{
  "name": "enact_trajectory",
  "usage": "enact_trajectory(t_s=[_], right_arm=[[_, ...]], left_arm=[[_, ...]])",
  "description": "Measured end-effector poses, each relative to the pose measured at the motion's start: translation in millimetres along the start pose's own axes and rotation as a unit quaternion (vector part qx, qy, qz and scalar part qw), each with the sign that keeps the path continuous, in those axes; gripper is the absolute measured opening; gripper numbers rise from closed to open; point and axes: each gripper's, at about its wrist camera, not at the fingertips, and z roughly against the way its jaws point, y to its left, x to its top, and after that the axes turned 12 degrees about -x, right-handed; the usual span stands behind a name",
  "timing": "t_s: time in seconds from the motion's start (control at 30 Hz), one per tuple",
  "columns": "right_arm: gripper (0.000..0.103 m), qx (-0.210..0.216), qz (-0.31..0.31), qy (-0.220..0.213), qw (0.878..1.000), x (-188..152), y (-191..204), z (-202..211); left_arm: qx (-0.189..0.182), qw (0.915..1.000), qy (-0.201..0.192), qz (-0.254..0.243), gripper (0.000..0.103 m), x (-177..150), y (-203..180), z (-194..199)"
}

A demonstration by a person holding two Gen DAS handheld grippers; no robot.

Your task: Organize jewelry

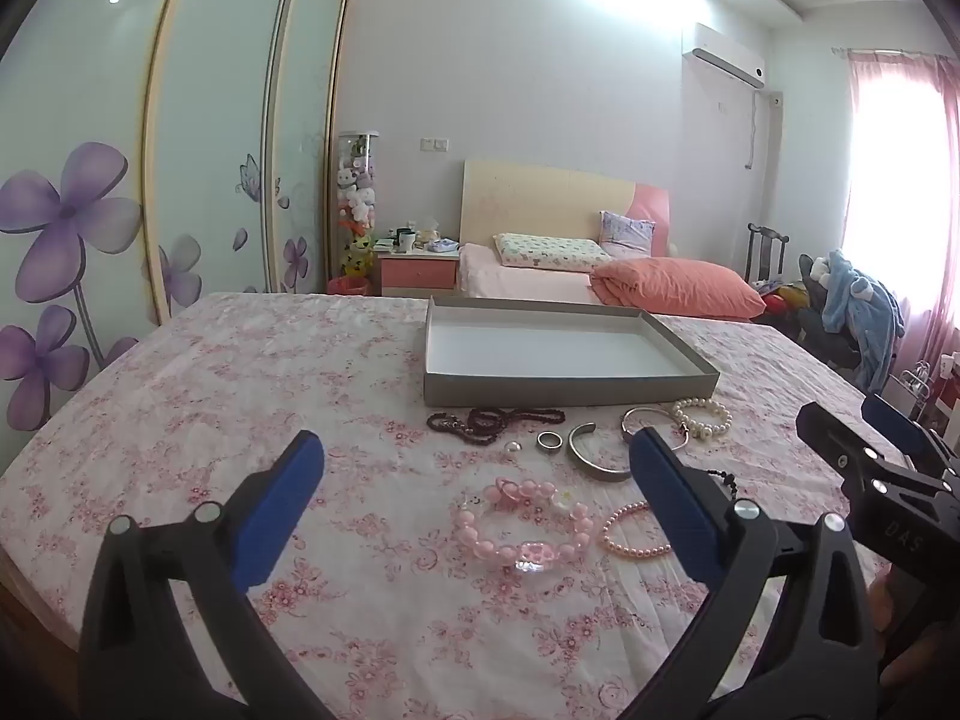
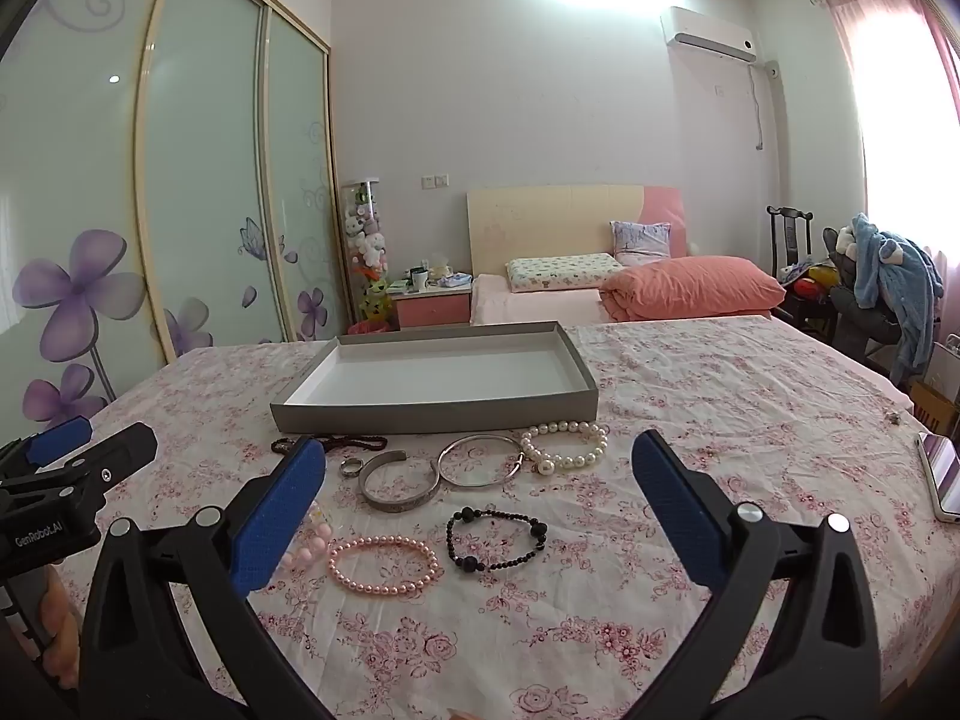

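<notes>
The left gripper point(image 1: 474, 468) hangs over the flowered cloth point(image 1: 240, 372) with its blue ribbed pads spread wide and nothing between them; the right gripper point(image 2: 480, 474) stands the same way, jaws fully apart and empty, both tilted a little downward toward the jewelry. Nearest the left gripper, at its 6 o'clock, lies a chunky pink bead bracelet point(image 1: 522, 525) of matte round beads with a clear faceted piece, its oval running left to right. Beside it at 3 o'clock sits a slimmer pink pearl bracelet point(image 2: 384, 564), glossy and oval, long axis also left to right. Just at 3 o'clock from that is a black bead bracelet point(image 2: 495, 540) mixing large dull beads with tiny ones. Toward 12 o'clock come a small metal ring point(image 2: 351, 467), a flat silver cuff point(image 2: 396, 483) whose gap faces the box, a thin silver bangle point(image 2: 480, 461) touching it, and a white pearl bracelet point(image 2: 567, 447) with one large pearl. A dark beaded chain point(image 1: 495, 420) stretches sideways by the box front. The shallow grey cardboard box point(image 2: 432, 414), white inside, lies beyond them all, long side across. A phone point(image 2: 942, 474) rests at the far 3 o'clock edge.
</notes>
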Motion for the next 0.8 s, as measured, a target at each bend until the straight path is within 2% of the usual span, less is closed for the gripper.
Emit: enact_trajectory(t_s=[0.8], right_arm=[[0.101, 0.0, 0.0, 0.001, 1.0, 0.4, -0.3, -0.3]], left_arm=[[0.001, 1.0, 0.003, 0.0, 0.099, -0.1, -0.2, -0.5]])
